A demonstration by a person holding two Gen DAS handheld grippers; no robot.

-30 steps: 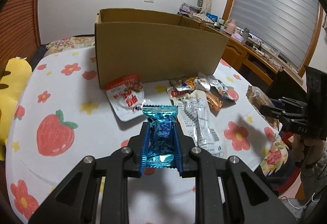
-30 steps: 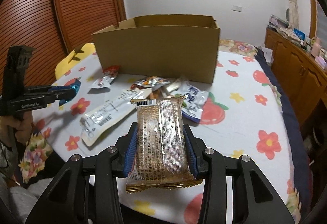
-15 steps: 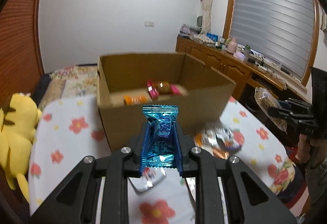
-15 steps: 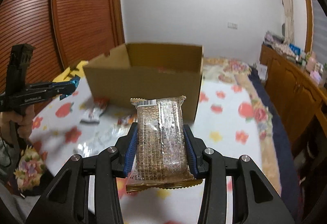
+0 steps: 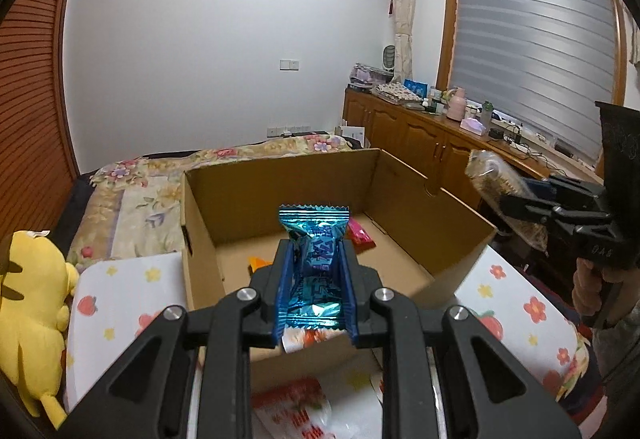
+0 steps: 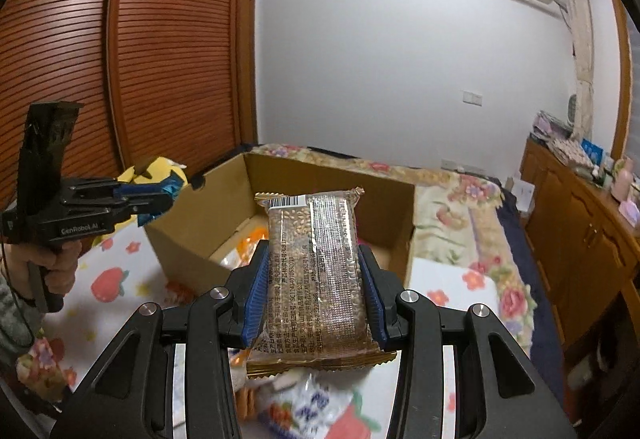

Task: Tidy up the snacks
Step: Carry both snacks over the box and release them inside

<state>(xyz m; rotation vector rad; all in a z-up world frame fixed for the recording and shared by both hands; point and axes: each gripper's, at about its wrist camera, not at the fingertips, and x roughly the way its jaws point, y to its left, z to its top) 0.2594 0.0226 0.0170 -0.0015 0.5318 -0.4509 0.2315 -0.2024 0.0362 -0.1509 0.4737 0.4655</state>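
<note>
Bedroom setting, flower-and-strawberry cloth over the bench [image 5: 116, 303], open cardboard box [image 5: 400, 199] sitting on it with a few snacks already on its floor, among them a pink packet [image 5: 360, 233] and an orange one [image 5: 258, 263]; left claw [image 5: 314, 279] clamped tight on a blue foil candy [image 5: 314, 259], candy's long axis running straight along the fingers toward 12 o'clock, its far crimped end poking over the box's near wall; box mouth lies dead ahead at 12 o'clock and below the claw, so judged next move is a short push forward then release; right claw [image 6: 316, 299] pinched part-way on a brown cracker pack [image 6: 316, 271], pack's long axis also along the fingers, barcode end pointing at 12 o'clock toward the box; from the right wrist view the box opening sits at about 11 o'clock; left claw looks nearer the opening; loose packets [image 5: 296, 411] remain on the bench under both claws, blurred.
</note>
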